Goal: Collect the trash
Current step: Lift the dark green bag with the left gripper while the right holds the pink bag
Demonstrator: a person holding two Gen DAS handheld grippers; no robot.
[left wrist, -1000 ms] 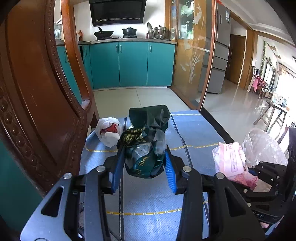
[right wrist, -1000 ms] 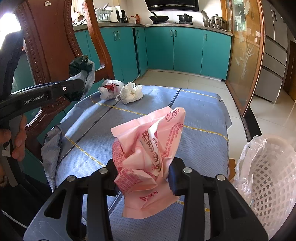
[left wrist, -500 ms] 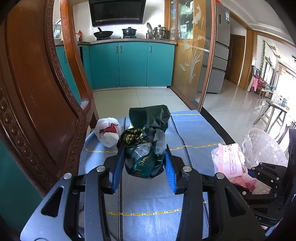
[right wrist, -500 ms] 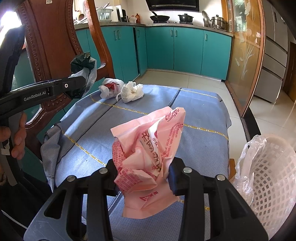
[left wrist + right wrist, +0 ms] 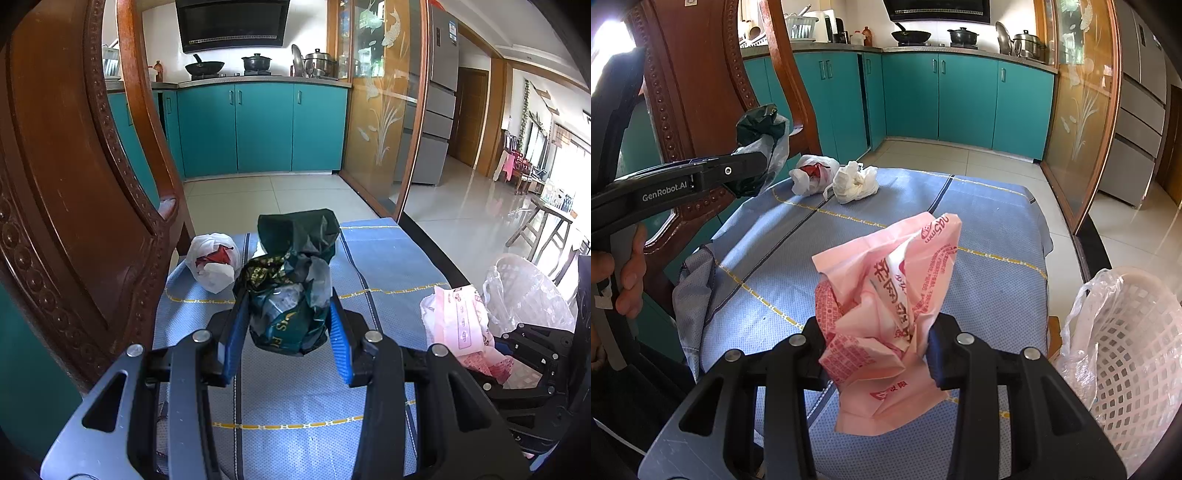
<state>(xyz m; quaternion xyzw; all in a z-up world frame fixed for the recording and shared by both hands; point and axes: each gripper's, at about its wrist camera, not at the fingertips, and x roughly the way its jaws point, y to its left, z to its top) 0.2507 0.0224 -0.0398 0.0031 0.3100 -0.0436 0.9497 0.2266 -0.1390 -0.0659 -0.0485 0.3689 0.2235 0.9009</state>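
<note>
now 2 grippers w/ 1 wrapper each: left gripper (image 5: pixel 286 319) green wrapper (image 5: pixel 291 291), right gripper (image 5: pixel 877 350) pink wrapper (image 5: pixel 886 314).

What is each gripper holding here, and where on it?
Left gripper clamps the dark green wrapper around its lower half; right gripper clamps the pink wrapper near its lower middle.

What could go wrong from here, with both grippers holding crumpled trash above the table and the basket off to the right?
The pink wrapper is pinched only near its middle by the right gripper; its loose lower flap could catch the lined basket rim or slip out. The left gripper holds a bulky dark green bag far from the basket, so crossing over may bump the right gripper.
</note>
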